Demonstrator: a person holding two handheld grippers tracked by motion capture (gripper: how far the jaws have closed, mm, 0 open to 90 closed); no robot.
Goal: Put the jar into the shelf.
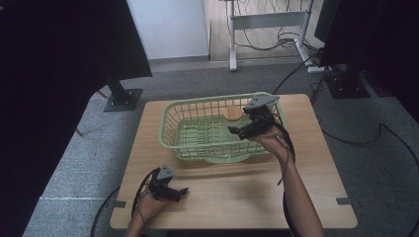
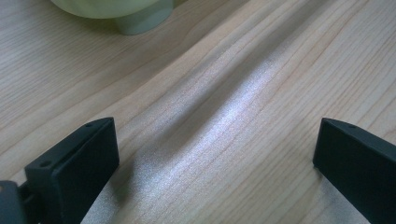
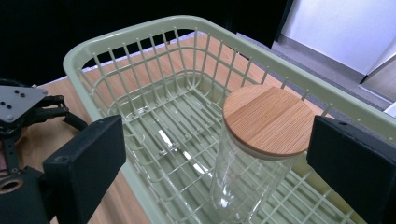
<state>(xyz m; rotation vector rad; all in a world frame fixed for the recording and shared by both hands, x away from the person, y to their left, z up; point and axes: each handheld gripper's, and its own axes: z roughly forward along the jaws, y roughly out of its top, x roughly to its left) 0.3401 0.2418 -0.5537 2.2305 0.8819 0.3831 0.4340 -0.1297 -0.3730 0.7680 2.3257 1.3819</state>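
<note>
In the high view, a pale green basket (image 1: 170,129) sits toward the far edge of the wooden table (image 1: 306,163), and the right gripper (image 1: 236,131) hangs over the basket's right half with its jaws spread, gripping nothing. Just beyond it, near the basket's far rim, a round wooden lid (image 1: 231,113) marks the glass jar, though the glass itself is hard to make out from here. The left gripper (image 1: 184,192) rests low near the table's near left corner, well apart from the basket. In the left gripper view, the left gripper (image 2: 215,149) has its 2 jaws wide apart over bare wood, with the foot of the basket (image 2: 135,18) at the top edge. In the right gripper view, the right gripper (image 3: 217,154) points down at the glass jar (image 3: 243,182), which stands upright on the basket floor with its lid (image 3: 268,119) seated; the jaws flank the jar's top without touching it. By my reading, the reach is nearly done, while closing on the jar and lifting it out of the basket remain.
</note>
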